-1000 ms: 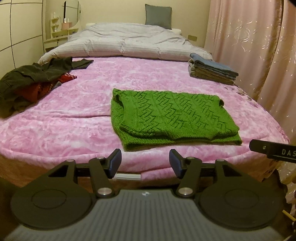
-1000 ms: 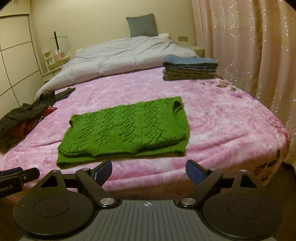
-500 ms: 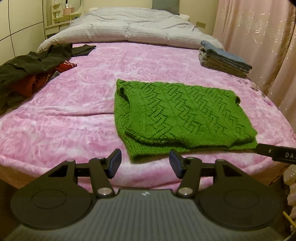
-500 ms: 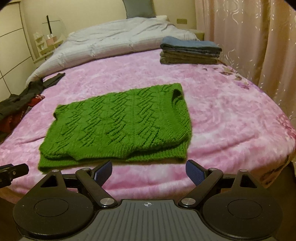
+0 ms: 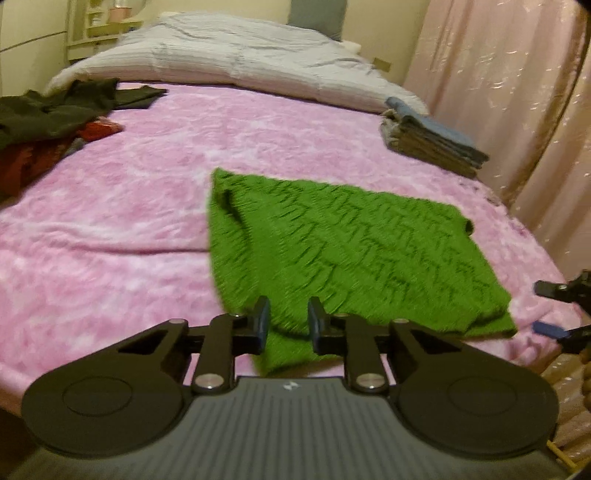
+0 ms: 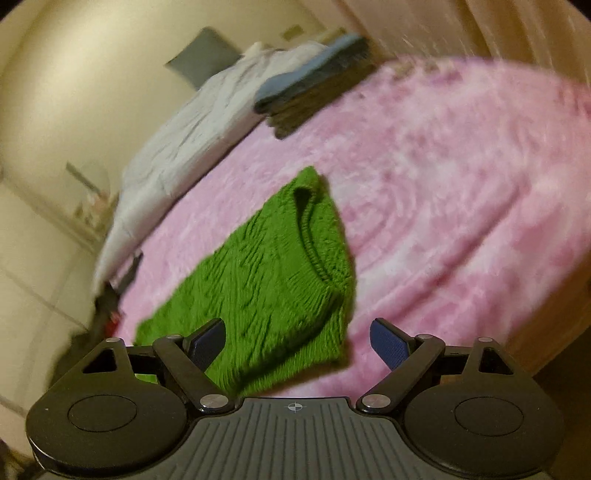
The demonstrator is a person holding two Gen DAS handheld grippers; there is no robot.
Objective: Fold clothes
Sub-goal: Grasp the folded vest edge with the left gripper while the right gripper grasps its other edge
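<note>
My left gripper [image 5: 286,319], fingers narrowed, straddles the sweater [image 5: 343,243] at the bed's [image 5: 110,229] near edge, grip unclear; right gripper [image 6: 297,339] gapes empty. Only left view shows the dark pile [image 5: 48,122].

- Left gripper [image 5: 286,319] low centre, fingers partly closed with a narrow gap, over the near edge of the sweater [image 5: 347,251]; contact unclear.
- Sweater green, cable-knit, folded flat on the pink blanket [image 5: 129,206], toward the bed's near right corner; picture slightly blurred.
- Right gripper [image 5: 561,314] just in view at the right edge, near the sweater's right corner, fingers apart.
- Folded stack [image 5: 432,142], blue piece on top, by the bed's right edge, well beyond the sweater.
- Dark and red clothes pile [image 5: 48,125] at the left edge.
- Grey duvet [image 5: 229,66] across the far end, grey pillow [image 5: 317,14] behind.
- Pink curtain [image 5: 509,96] at right.
</note>
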